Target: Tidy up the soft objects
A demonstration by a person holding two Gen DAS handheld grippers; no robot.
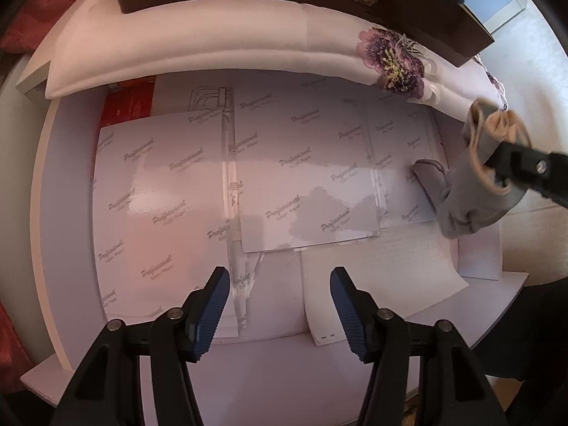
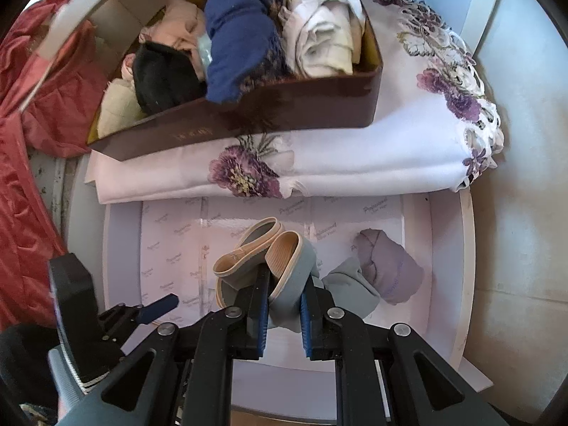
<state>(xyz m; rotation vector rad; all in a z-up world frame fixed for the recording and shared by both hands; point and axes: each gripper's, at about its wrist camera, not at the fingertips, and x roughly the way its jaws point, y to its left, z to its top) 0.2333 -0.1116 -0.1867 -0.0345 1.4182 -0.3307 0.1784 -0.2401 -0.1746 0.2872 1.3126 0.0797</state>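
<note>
Now right hand-held gripper (image 2: 282, 305) clamped on grey socks (image 2: 284, 273); left hand-held gripper (image 1: 280, 305) open, empty.

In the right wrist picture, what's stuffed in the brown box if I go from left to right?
Cream cloth → black fuzzy piece → dark blue knit → white crumpled cloth. A pink cloth sits behind the black one, so its place in the row is unclear.

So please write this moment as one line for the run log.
right gripper: shut on grey socks | left gripper: open, empty | lilac cloth: on paper sheets | brown box: full
</note>
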